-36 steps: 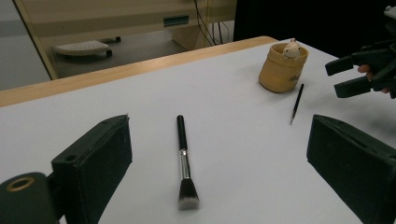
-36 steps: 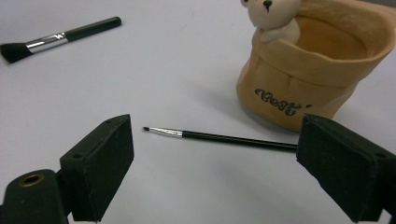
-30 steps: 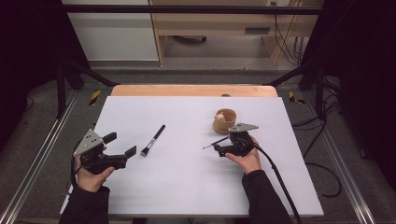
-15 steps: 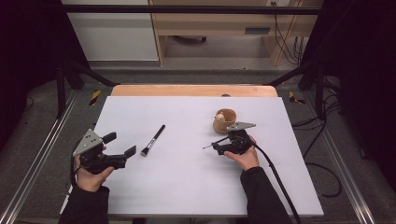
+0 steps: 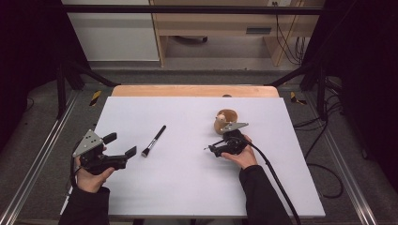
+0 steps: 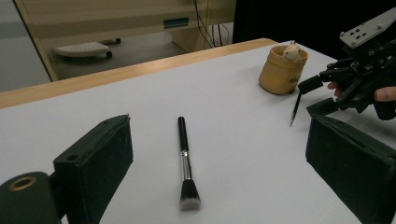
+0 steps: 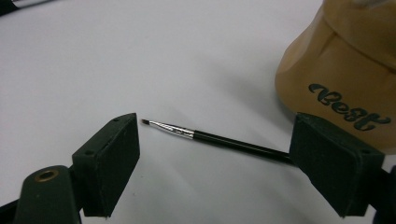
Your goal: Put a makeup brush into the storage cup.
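Black thin brush (image 7: 219, 138) between right tongs (image 7: 224, 158)

Grey floor (image 5: 42, 136), wooden desk (image 5: 211, 28) behind, dark surroundings.

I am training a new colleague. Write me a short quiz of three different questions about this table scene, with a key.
1. True or false: the thin brush lies between the jaws of the right gripper.
2. What stands closest to the right gripper: A) the wide brush, B) the tan cup, C) the left gripper?
3. Fill in: the wide brush lies flat on the white ____.

Key: 1 true. 2 B. 3 table.
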Available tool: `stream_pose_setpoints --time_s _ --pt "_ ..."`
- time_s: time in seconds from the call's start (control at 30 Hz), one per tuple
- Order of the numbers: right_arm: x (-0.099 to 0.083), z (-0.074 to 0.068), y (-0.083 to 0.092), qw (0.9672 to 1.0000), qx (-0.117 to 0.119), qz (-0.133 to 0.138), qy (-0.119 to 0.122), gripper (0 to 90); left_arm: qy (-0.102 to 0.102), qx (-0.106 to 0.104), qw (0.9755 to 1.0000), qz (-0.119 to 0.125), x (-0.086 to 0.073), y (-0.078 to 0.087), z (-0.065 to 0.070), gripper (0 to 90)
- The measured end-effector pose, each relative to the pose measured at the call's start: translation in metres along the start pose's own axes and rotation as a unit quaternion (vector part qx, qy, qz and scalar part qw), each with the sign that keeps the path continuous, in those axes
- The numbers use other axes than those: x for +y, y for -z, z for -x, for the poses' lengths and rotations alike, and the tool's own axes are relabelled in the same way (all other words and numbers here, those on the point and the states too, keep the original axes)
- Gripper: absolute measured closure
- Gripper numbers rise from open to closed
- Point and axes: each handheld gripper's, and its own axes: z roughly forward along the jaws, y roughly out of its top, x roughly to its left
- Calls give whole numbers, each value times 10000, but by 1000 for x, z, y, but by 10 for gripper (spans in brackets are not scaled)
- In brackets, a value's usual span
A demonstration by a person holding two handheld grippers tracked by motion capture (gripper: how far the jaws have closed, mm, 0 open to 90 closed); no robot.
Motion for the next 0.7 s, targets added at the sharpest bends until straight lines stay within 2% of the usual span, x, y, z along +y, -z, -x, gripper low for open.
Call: stream_pose_setpoints --time_s 0.23,0.43,0.7 --pt "-3 4 -8 9999 -63 -81 -18 187 -4 8 10000 -6 0 0 0 68" --pt "-3 3 -14 9994 -142 -248 197 211 -2 2 10000 20 0 0 0 70" --pt "-3 1 -11 9991 -226 -286 213 294 -14 4 10000 3 0 0 0 71"
